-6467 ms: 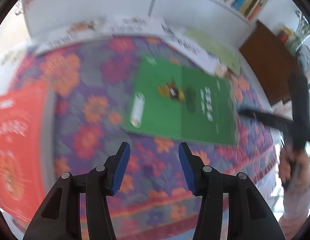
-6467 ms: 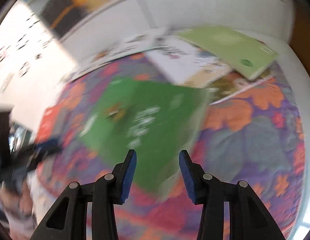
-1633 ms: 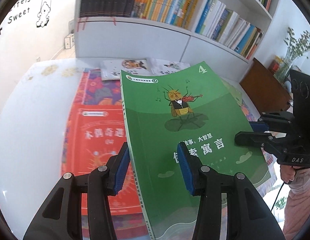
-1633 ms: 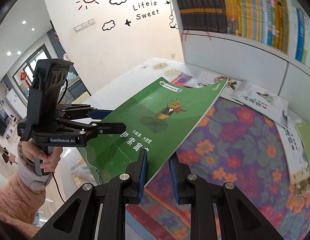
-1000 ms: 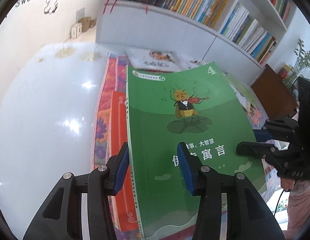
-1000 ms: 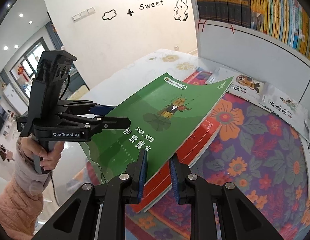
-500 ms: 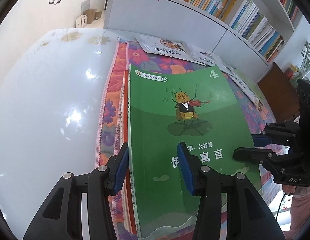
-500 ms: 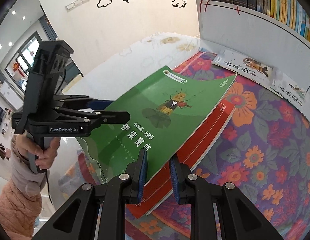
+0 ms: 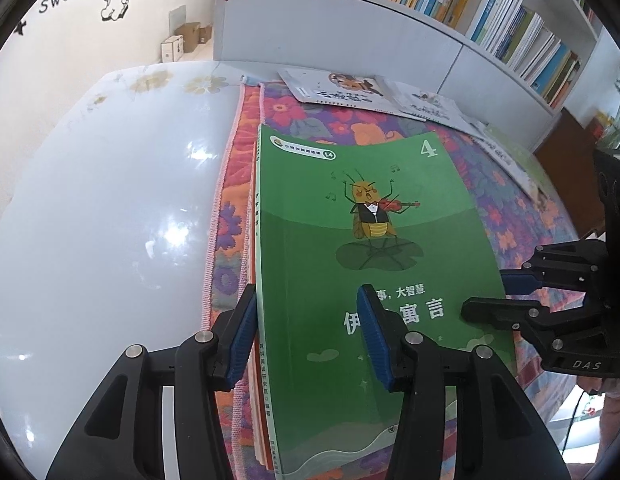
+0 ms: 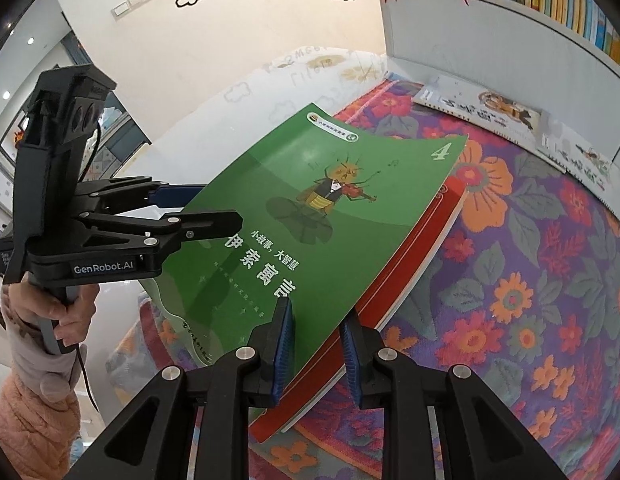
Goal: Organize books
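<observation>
A green book (image 9: 370, 240) with a violin-playing insect on its cover lies on top of a red book (image 10: 414, 248), on the flowered cloth (image 10: 530, 280). My left gripper (image 9: 308, 336) straddles the green book's spine edge, one pad on the cover and the other beside the spine. Its jaws are opening with the book between them. My right gripper (image 10: 316, 344) straddles the opposite long edge; it too is opening around the green book (image 10: 310, 208). Each gripper shows in the other's view: the left gripper (image 10: 214, 204), the right gripper (image 9: 486, 294).
A glossy white table (image 9: 110, 220) lies left of the cloth. Thin picture books (image 9: 338, 88) line the cloth's far edge below a white bookshelf (image 9: 430, 32) full of upright books. A person's hand (image 10: 66, 312) in a pink sleeve holds the left gripper.
The green book has come down from above the cloth onto the red book. Both grippers sank with it, and the right jaws stand slightly wider than before.
</observation>
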`<control>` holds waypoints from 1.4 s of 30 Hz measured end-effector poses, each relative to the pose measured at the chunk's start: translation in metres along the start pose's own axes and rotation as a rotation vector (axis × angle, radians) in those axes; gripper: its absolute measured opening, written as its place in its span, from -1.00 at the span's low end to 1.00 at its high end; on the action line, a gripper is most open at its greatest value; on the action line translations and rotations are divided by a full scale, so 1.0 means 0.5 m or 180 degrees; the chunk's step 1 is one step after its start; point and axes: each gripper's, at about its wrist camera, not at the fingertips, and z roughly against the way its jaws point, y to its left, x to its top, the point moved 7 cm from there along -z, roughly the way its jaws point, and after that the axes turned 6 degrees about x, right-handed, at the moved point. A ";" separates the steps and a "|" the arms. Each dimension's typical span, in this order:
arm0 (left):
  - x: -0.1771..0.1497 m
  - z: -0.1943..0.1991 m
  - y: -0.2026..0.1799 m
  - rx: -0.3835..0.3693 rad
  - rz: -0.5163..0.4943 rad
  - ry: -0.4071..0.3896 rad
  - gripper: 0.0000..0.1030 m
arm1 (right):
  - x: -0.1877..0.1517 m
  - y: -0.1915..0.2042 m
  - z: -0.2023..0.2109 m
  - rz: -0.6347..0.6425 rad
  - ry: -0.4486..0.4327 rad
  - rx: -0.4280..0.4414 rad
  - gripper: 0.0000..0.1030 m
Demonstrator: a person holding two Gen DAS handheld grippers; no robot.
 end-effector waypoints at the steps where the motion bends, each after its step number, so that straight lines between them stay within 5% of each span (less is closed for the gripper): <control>1: 0.000 -0.001 0.000 0.0058 -0.0020 0.0009 -0.08 | 0.000 -0.002 -0.002 -0.0026 0.0012 0.0010 -0.55; 14: -0.005 -0.013 -0.001 0.0157 -0.0078 0.0087 -0.06 | -0.010 -0.007 -0.009 -0.0137 0.0062 0.0016 -0.48; 27: 0.040 0.052 -0.019 0.0323 -0.0024 -0.0136 -0.03 | -0.034 -0.065 0.060 -0.0427 0.0039 -0.0059 -0.11; 34: 0.147 0.117 -0.116 0.0171 -0.0160 -0.0310 -0.02 | -0.024 -0.162 0.238 -0.0627 -0.0370 -0.0198 -0.11; 42: 0.401 0.140 -0.260 -0.0205 0.0002 -0.0626 -0.02 | 0.060 -0.346 0.539 -0.1007 -0.1223 -0.0491 -0.11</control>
